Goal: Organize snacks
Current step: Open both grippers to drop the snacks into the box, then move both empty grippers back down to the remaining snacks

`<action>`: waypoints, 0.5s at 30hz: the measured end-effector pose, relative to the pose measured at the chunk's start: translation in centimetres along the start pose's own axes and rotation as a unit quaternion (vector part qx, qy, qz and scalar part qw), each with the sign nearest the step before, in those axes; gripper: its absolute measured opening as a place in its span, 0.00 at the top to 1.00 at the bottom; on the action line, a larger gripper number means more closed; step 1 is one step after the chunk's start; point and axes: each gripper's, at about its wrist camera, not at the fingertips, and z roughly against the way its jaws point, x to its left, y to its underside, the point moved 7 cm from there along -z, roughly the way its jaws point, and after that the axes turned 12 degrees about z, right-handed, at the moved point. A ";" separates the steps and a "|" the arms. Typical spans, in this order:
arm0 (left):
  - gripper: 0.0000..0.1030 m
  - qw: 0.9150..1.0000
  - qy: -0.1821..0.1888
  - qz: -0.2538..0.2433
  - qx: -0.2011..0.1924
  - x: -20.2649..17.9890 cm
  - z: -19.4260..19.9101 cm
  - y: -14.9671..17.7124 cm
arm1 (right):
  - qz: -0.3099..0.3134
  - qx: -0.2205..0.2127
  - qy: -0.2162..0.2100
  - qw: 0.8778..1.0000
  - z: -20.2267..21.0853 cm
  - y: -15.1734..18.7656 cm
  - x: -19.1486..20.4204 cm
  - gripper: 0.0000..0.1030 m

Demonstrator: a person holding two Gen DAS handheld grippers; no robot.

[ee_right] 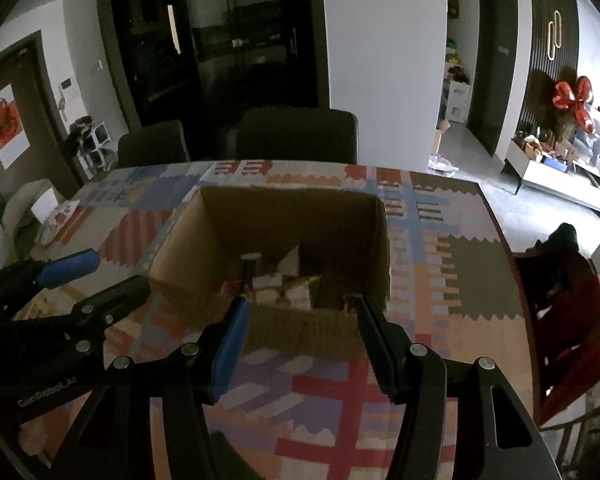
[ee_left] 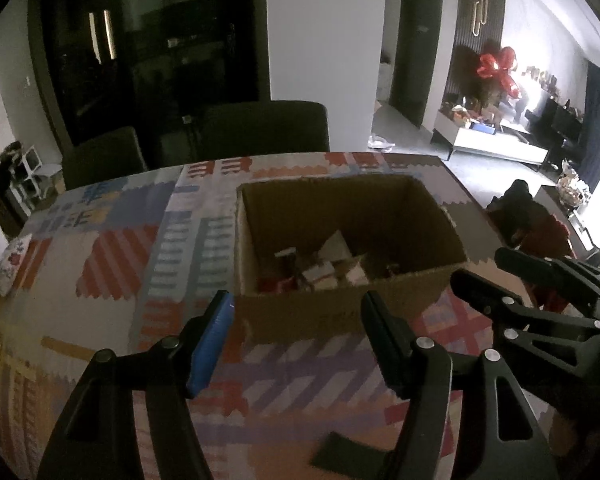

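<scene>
Snacks (ee_left: 320,268): several packets, too dim to count, lying inside one open cardboard box (ee_left: 340,316). Box stands on the surface (ee_left: 120,256), which has a patchwork-pattern cover. Two grippers near the box's front: left gripper (ee_left: 296,312) and right gripper (ee_right: 300,312), fingers of both spread, nothing between them. Two dark chairs (ee_right: 296,132) behind the box. One red bow (ee_right: 572,96) on the far wall.

Box on table, snacks inside.
Cardboard box (ee_right: 284,322) mid-table (ee_right: 440,340); snack packs (ee_right: 284,286) in it; two chairs (ee_right: 296,134) behind.
</scene>
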 end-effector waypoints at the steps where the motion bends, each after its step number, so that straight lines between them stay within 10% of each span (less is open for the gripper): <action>1: 0.36 1.000 -0.001 0.000 0.001 0.0 0.2 0.4 | 0.001 0.000 -0.002 1.000 0.1 0.2 0.1 0.44; 15: 0.30 1.000 -0.013 0.007 0.027 0.4 1.8 5.8 | 0.025 0.022 -0.023 0.999 2.3 4.8 2.2 0.44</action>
